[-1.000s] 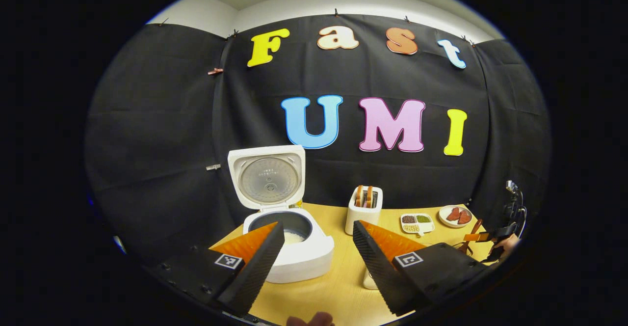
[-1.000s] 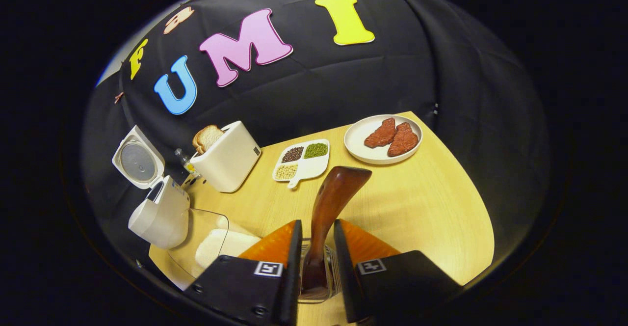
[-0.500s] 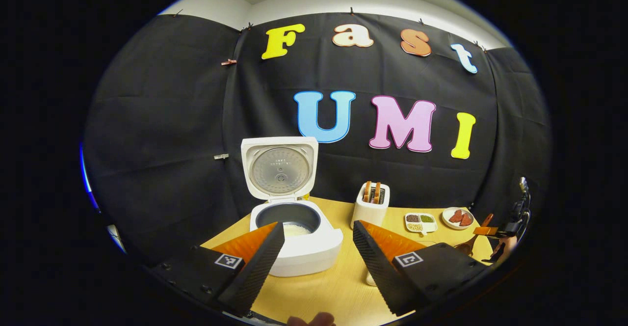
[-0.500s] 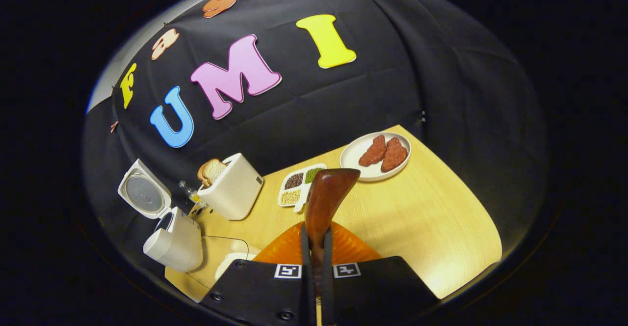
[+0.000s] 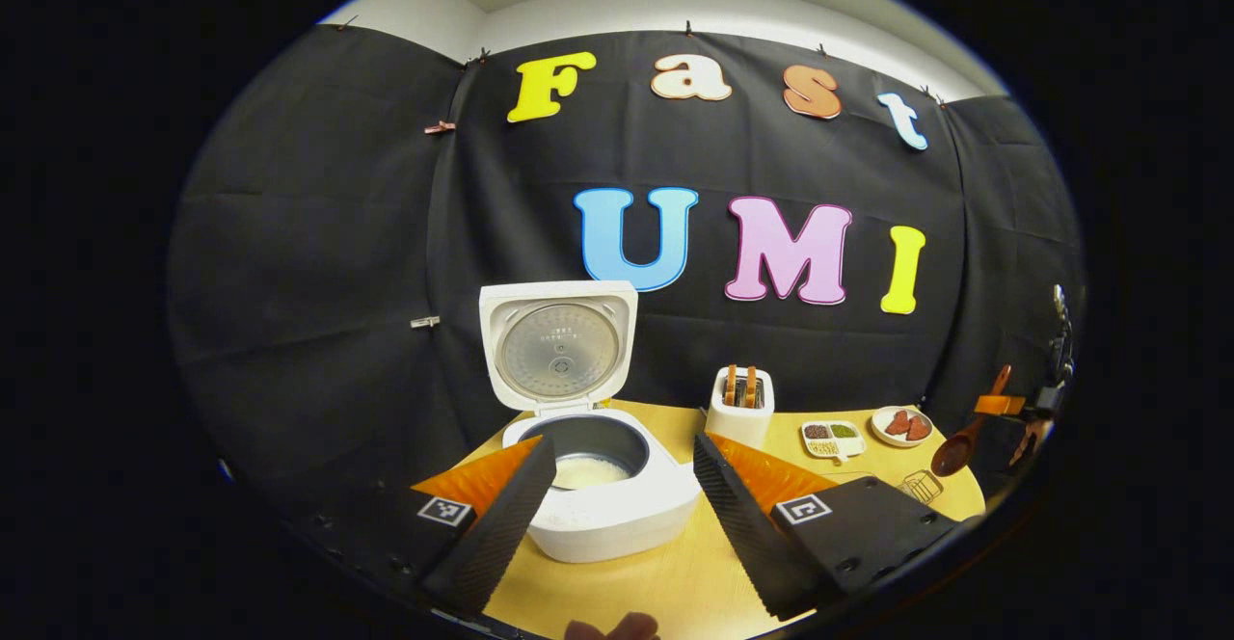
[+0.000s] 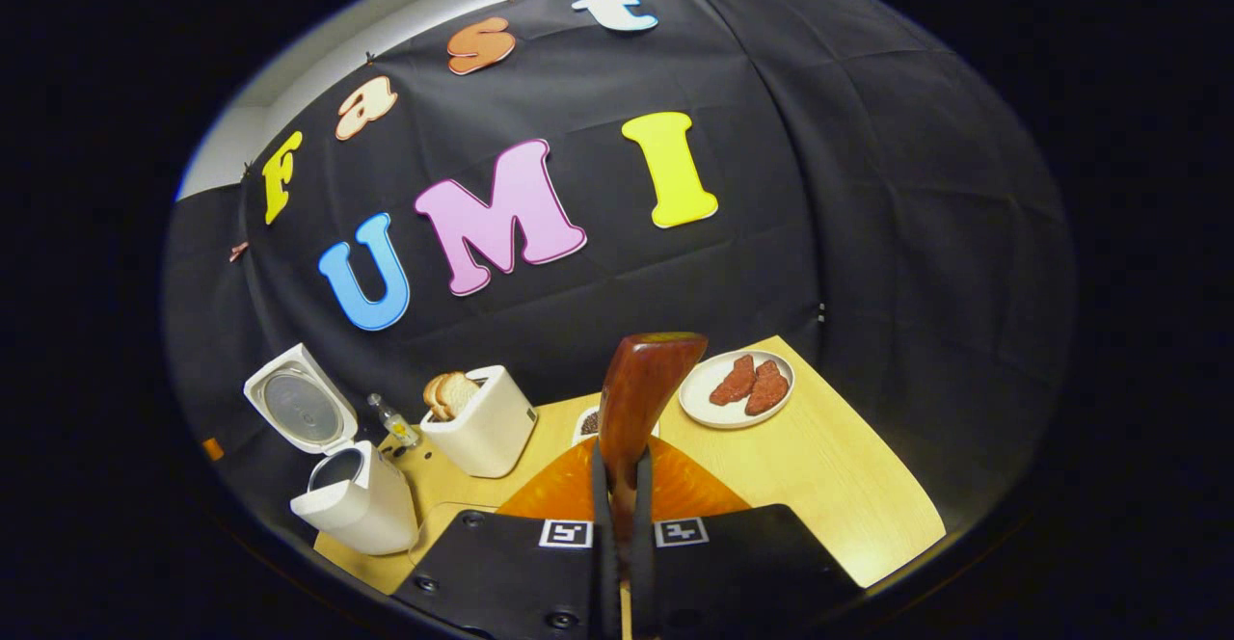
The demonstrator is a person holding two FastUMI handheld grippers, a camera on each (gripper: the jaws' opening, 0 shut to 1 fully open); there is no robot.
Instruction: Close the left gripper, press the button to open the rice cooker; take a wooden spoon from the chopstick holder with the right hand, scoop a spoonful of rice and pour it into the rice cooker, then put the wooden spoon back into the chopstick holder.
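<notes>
Pale wood-grain table (image 6: 829,466) carries a glossy white cooker (image 5: 607,486), lid up, rice inside; the left gripper (image 5: 622,500) hovers before it, fingers spread. Right gripper (image 6: 622,515) clamps a smooth brown wooden spoon (image 6: 641,389), raised above the wire holder (image 5: 921,486).

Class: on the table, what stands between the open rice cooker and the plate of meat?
In the left gripper view, the toaster and the divided dish sit between rice cooker and plate.

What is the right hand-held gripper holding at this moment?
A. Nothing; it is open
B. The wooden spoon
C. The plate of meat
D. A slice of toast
B: in the right gripper view, the right hand-held gripper has both fingers pressed on the handle of the wooden spoon, which sticks up between them.
</notes>
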